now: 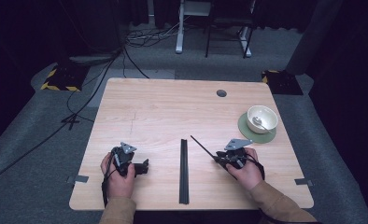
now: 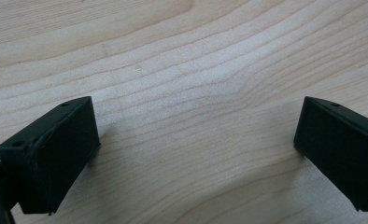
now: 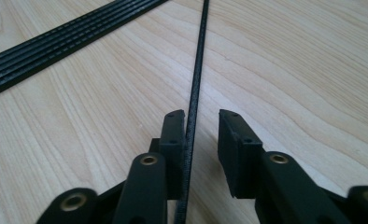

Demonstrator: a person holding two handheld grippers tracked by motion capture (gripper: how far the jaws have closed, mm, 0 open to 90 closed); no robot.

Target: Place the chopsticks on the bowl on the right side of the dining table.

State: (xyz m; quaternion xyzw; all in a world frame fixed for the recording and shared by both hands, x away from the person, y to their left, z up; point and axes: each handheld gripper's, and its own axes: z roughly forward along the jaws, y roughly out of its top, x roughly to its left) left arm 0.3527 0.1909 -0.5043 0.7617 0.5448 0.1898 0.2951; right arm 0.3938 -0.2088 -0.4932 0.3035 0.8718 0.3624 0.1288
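Note:
A bundle of long black sticks (image 1: 184,172) lies straight along the middle of the wooden table (image 1: 163,107), and appears in the right gripper view as black strips (image 3: 56,37) at upper left. A single thin black stick (image 1: 201,146) slants up-left from my right gripper (image 1: 217,156). In the right gripper view this stick (image 3: 197,70) runs between the jaws of the right gripper (image 3: 201,126), against one jaw with a gap to the other; the gripper is open. My left gripper (image 1: 145,166) rests near the front left, open wide over bare wood (image 2: 196,149).
A white bowl (image 1: 262,119) holding a spoon (image 1: 258,122) sits on a green coaster (image 1: 247,133) at the right. A round cable hole (image 1: 221,93) is near the far edge. Grey tape tabs (image 1: 81,178) (image 1: 303,181) mark the side edges. Cables cross the floor beyond.

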